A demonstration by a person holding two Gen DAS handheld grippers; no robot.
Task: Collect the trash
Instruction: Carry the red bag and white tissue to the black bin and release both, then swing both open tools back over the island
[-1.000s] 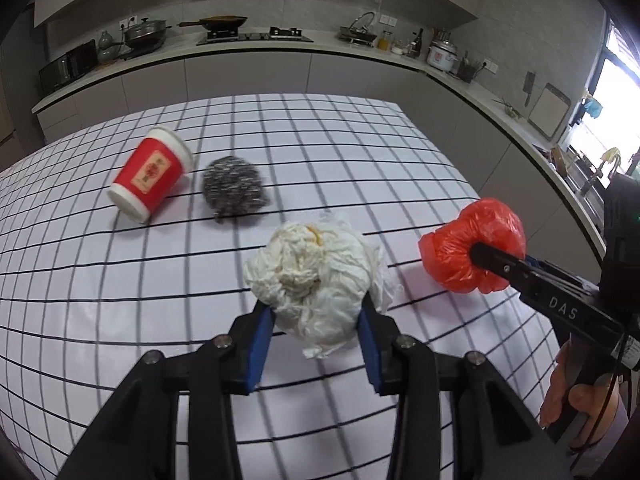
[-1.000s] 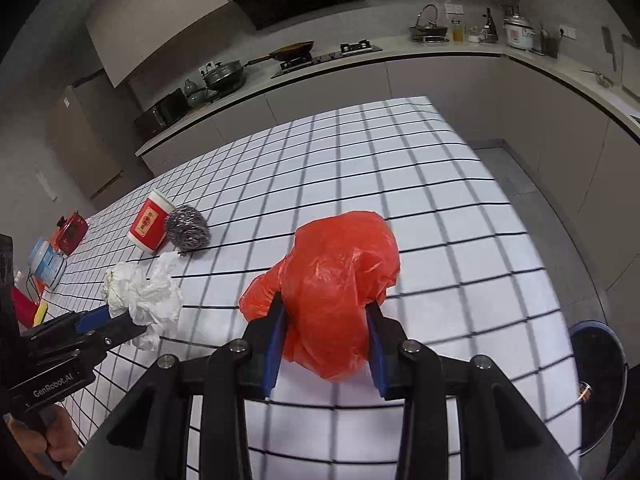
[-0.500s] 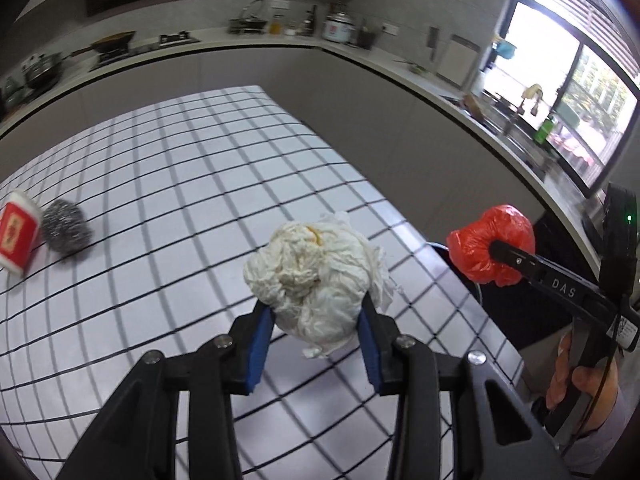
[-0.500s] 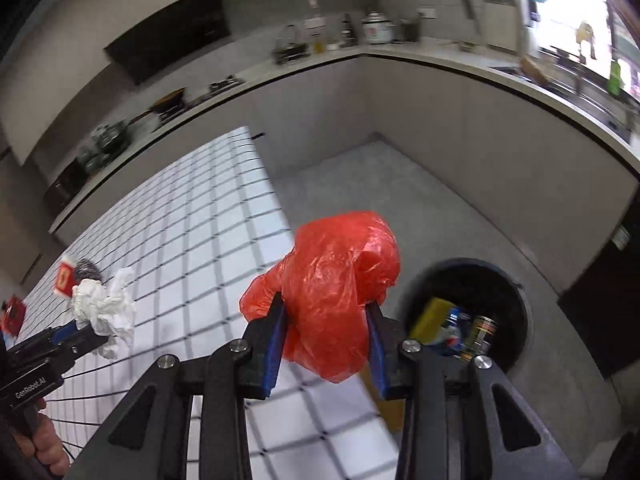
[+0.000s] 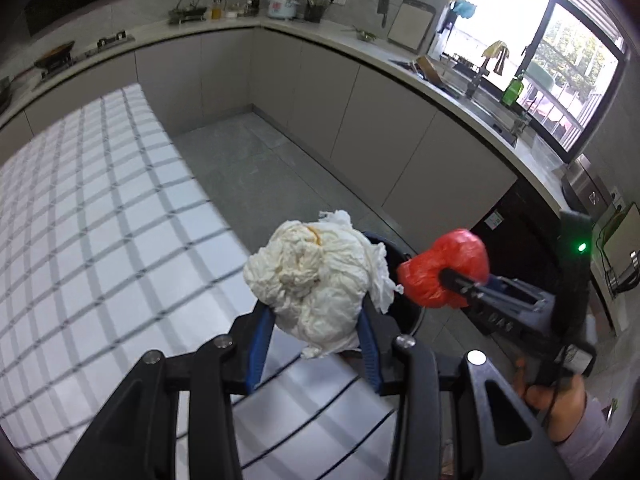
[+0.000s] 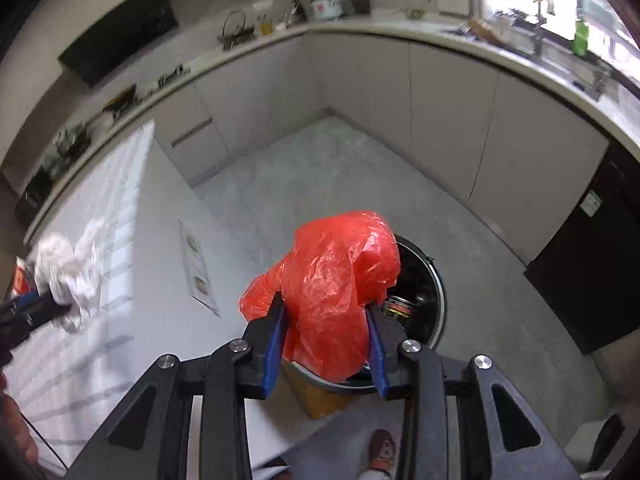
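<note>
My left gripper (image 5: 314,322) is shut on a crumpled white paper wad (image 5: 316,276) and holds it over the table's right edge. My right gripper (image 6: 326,330) is shut on a crumpled red plastic bag (image 6: 332,280) and holds it above the open black trash bin (image 6: 434,292) on the floor. The bin holds cans and other trash. In the left wrist view the red bag (image 5: 444,268) hangs to the right of the wad, with the bin's rim (image 5: 394,254) just behind them. In the right wrist view the white wad (image 6: 68,280) shows at far left.
The table with a white grid cloth (image 5: 100,220) fills the left. A grey floor (image 6: 340,168) lies between the table and grey kitchen cabinets (image 5: 320,100). A dark appliance (image 6: 592,280) stands right of the bin. A person's shoe (image 6: 380,448) is below the right gripper.
Both grippers swung right, off the table toward the bin, each still holding its trash. The red bag is now over the bin; the cup and steel scourer left the left wrist view.
</note>
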